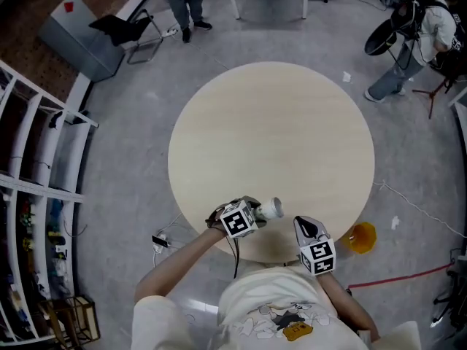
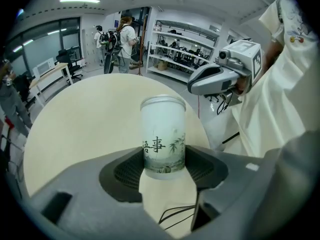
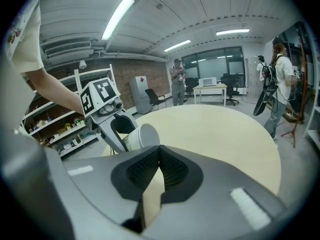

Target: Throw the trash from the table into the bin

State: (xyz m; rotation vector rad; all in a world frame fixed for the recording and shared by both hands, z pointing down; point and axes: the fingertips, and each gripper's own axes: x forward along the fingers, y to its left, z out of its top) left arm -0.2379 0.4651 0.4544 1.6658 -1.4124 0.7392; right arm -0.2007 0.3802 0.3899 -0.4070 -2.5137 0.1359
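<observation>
White paper with a rolled rim, and it's clamped: the cup (image 2: 162, 134) sits between the dark, finely ribbed pads of the left gripper (image 1: 255, 212), both pressing on its lower wall. The cup's foot dips behind the pads, so the base can't be read, nor whether it touches the tabletop. Black brush characters and grey-green bamboo leaves run across its smooth matte side. From the head view only the cup's rim end pokes out past the grey housing, over the near edge of the table; the rest is covered by the gripper and its marker cube.

Right gripper (image 1: 305, 226): jaws pressed together with nothing in them, hovering just beside the left one at the table's near edge.

Round table (image 1: 277, 122), pale wood-look top, smooth and flat. On the grey floor, just off its lower right edge, sits the orange bin (image 1: 363, 237), round, its contents unreadable.

One person (image 1: 182, 6) is cut off at the top of the frame. Another person (image 1: 419, 42) at the right edge carries dark gear, too small to make out.
</observation>
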